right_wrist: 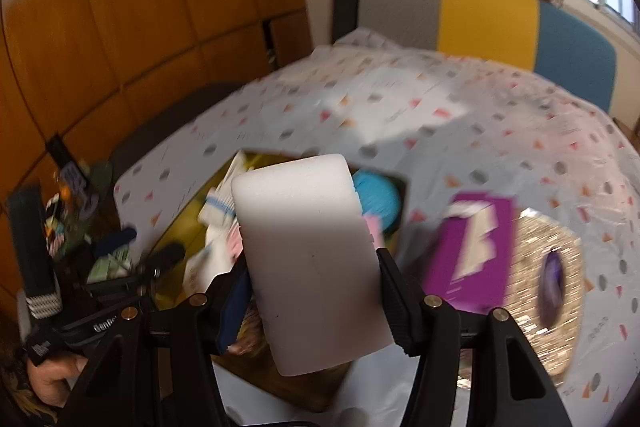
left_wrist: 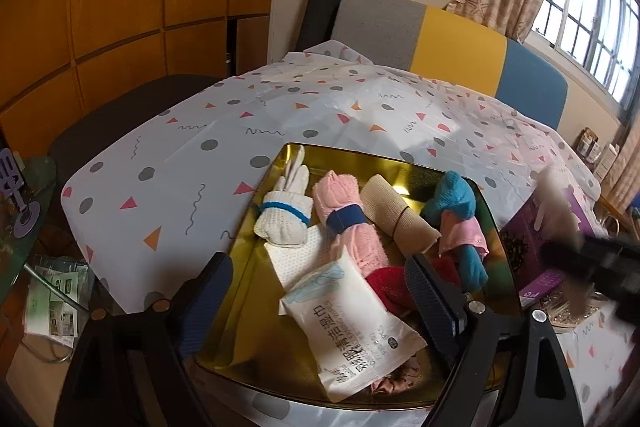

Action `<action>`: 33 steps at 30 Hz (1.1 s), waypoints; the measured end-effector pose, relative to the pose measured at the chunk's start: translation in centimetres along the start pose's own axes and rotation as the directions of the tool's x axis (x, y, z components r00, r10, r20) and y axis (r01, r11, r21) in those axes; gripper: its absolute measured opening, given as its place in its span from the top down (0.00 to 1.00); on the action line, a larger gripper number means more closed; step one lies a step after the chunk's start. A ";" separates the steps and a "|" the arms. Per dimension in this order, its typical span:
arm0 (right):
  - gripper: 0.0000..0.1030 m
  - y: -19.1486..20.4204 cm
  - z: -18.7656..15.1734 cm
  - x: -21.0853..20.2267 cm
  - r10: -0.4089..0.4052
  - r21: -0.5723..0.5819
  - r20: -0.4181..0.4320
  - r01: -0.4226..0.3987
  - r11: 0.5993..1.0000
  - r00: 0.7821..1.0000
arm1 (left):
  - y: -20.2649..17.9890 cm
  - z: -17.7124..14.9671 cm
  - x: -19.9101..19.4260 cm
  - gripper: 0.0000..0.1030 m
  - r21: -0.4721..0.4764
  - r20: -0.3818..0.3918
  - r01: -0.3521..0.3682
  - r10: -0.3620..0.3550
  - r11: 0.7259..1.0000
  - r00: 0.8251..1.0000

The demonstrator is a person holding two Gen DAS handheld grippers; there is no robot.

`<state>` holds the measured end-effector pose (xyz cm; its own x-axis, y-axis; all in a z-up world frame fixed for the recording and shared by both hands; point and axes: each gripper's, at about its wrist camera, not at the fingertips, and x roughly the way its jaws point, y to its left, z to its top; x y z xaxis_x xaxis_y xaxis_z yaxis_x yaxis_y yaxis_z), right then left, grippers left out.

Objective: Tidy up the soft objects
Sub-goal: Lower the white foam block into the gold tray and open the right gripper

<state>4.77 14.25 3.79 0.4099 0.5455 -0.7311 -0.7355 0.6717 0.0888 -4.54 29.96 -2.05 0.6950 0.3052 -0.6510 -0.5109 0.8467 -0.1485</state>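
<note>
A gold tin tray [left_wrist: 256,259] on the table holds soft things: a white sock roll [left_wrist: 285,217], a pink towel roll [left_wrist: 348,223], a beige roll [left_wrist: 396,219], a blue plush toy [left_wrist: 460,211], a red cloth [left_wrist: 388,283] and a white wipes packet [left_wrist: 352,323]. My left gripper [left_wrist: 316,295] is open and empty above the tray's near end. My right gripper [right_wrist: 314,291] is shut on a white sponge block [right_wrist: 312,259], held above the tray [right_wrist: 188,211]; it shows blurred at the right edge of the left wrist view [left_wrist: 580,255].
A purple box [right_wrist: 472,247] and a glittery gold lid [right_wrist: 548,287] lie right of the tray on the patterned tablecloth [left_wrist: 280,107]. A grey, yellow and blue chair back [left_wrist: 460,51] stands behind the table. A cluttered glass side table [left_wrist: 24,211] is at the left.
</note>
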 end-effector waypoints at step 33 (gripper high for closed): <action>0.15 -0.1 -6.1 1.6 -0.153 0.102 0.077 0.145 0.984 0.985 | -1.7 0.4 -1.6 0.00 0.016 0.033 -0.021 0.021 1.000 0.999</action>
<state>2.23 12.01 -1.52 0.5580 0.4731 -0.6818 -0.6093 0.7913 0.0504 -4.53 28.19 -0.42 0.7005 0.3369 -0.6291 -0.5173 0.8470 -0.1224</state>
